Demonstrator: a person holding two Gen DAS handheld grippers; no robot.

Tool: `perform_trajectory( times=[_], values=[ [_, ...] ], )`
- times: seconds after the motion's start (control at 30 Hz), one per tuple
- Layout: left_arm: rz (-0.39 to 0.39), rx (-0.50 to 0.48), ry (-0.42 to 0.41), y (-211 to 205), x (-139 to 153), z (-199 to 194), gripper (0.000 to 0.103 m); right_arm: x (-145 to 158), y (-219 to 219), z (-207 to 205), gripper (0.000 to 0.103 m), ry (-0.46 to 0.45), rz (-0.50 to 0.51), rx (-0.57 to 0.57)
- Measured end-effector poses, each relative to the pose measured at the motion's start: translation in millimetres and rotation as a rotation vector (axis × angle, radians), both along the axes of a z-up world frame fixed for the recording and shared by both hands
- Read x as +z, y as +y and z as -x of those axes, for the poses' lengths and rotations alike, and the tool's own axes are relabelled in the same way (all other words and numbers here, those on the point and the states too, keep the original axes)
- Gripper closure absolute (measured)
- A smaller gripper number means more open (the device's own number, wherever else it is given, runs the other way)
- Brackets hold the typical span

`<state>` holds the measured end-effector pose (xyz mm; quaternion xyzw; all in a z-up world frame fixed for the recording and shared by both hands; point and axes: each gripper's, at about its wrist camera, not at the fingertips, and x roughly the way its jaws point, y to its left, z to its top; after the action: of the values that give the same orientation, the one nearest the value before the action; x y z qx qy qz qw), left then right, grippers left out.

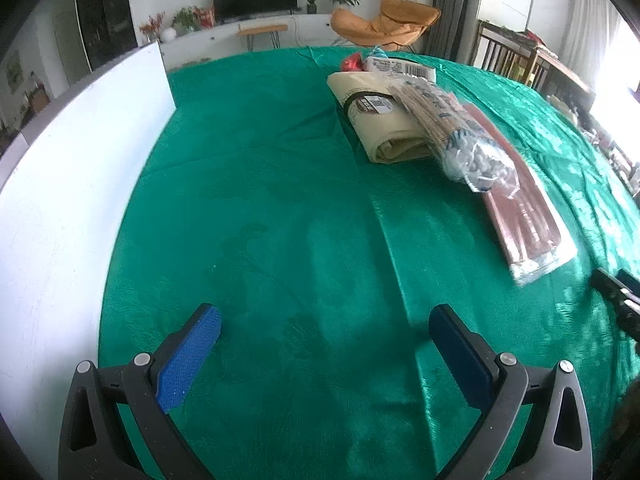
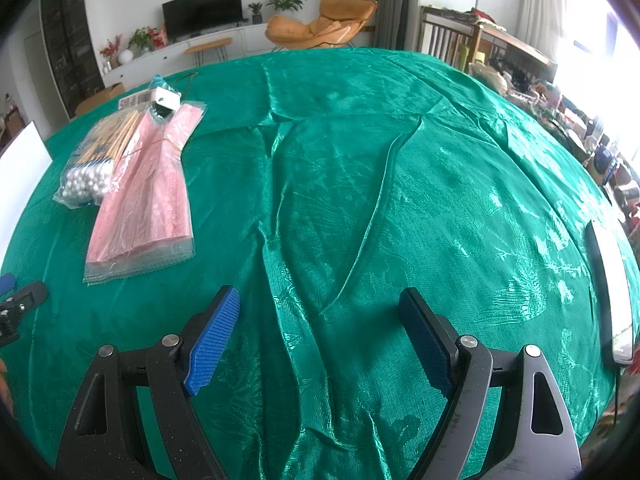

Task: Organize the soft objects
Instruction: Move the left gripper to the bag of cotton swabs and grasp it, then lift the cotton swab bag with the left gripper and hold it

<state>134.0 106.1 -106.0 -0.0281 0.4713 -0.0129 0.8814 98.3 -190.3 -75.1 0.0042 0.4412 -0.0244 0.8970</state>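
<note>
Left wrist view: left tool, pads spread wide, nothing between them, hovering over the green-clothed table. Right tool, likewise spread and empty.

Items, all lying together on the cloth well ahead of both tools:
- rolled cream cloth bag, bound with a dark band;
- packet of cotton swabs, resting partly on the bag and on the next item;
- flat pink packet in clear wrap (contents look like face masks, not certain);
- small white labelled pack and something red at the far end, too small to identify.

A white board stands along the table's left edge.

Progress, as judged: the goods sit in one loose, overlapping heap; neither tool touches any. Sorting or tidying appears still to be done.
</note>
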Motion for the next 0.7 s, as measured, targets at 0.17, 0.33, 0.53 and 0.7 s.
perform_trajectory(
  times=[0.17,0.33,0.53,0.7],
  values=[
    [0.137,0.039,-0.046,2.9,34.4,-19.7,0.0,0.0,0.0,0.0,0.019,0.0,0.0,0.0],
    [0.122,-0.005,-0.103,-35.1,74.9,-70.7,0.0,0.1,0.1,0.0,0.019,0.0,0.0,0.0],
    [-0.138,-0.086,0.039,-102.4,48.1,-134.5,0.006,0.2,0.1,0.3,0.019,0.0,0.0,0.0],
    [-0.105,-0.058,0.062,-96.2,35.1,-122.8,0.068,0.2,0.2,0.1,0.019,0.0,0.0,0.0]
  ],
)
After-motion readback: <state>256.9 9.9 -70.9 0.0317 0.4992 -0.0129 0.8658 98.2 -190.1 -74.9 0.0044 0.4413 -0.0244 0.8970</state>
